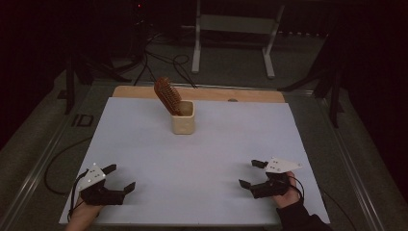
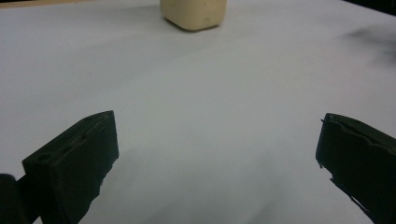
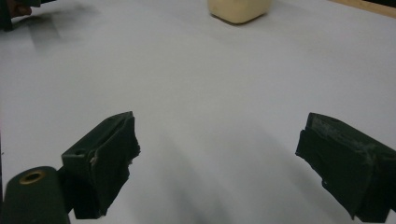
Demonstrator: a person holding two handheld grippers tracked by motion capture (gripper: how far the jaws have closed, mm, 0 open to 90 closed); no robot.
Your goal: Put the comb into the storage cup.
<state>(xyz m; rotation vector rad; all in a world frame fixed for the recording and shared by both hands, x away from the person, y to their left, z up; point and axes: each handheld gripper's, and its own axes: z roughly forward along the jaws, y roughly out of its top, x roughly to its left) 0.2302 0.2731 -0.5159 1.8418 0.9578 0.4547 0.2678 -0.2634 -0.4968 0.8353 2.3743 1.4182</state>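
at the near left of the white sheet [image 1: 202,159] we see the left gripper [image 1: 120,178] resting low, its jaws spread wide and holding nothing. farther back, near the middle, stands a cream cup [image 1: 183,118] with a brown brush [image 1: 167,95] leaning in it, head up and tilted left. at the near right we find the right gripper [image 1: 251,173], jaws likewise released and empty, well apart from the cup.

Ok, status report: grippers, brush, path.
Left gripper open, right gripper open, both low at near edge. Hairbrush leaning in cream cup, untouched. White mat bare between.
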